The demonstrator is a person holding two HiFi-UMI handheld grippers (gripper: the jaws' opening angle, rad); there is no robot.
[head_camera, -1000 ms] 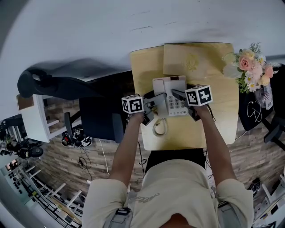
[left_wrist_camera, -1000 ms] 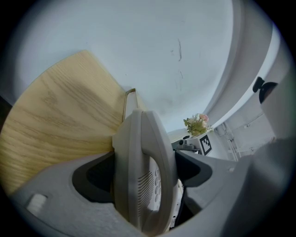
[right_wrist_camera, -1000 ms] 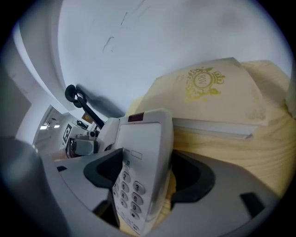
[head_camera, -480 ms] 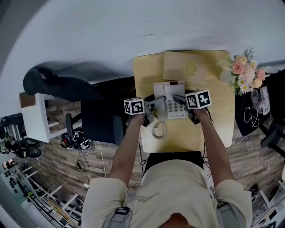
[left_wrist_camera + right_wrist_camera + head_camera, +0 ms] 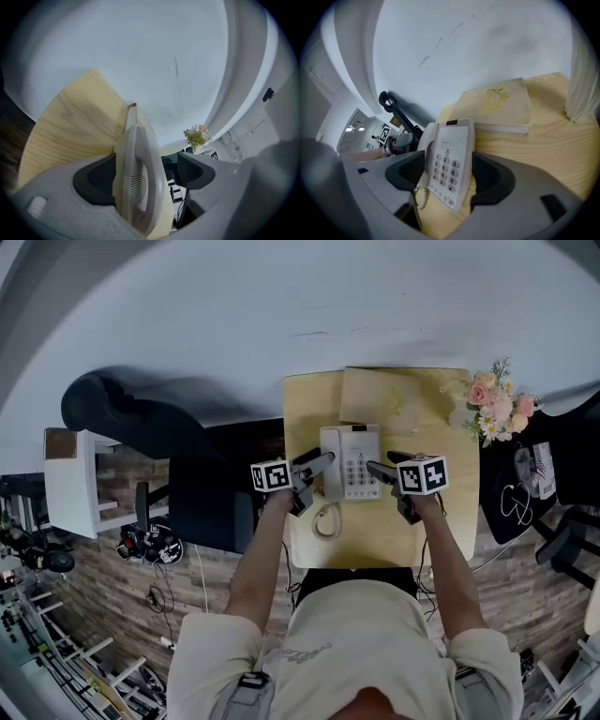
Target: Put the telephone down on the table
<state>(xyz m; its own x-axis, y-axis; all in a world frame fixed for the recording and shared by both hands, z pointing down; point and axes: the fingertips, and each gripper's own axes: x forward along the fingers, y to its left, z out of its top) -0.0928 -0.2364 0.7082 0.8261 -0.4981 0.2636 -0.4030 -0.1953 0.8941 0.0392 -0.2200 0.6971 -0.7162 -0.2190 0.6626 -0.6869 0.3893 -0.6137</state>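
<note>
Telephone [image 5: 350, 461] lowered flat onto table [image 5: 375, 531], white, keypad up.

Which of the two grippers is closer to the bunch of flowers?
Right. The right gripper is at the telephone's right edge, the side where the flower bouquet stands; the left gripper is at the telephone's left edge, farther from it.

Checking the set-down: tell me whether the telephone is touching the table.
Touching. The right gripper view shows the telephone lying flat on the table, its lower edge meeting the wood with no gap.
</note>
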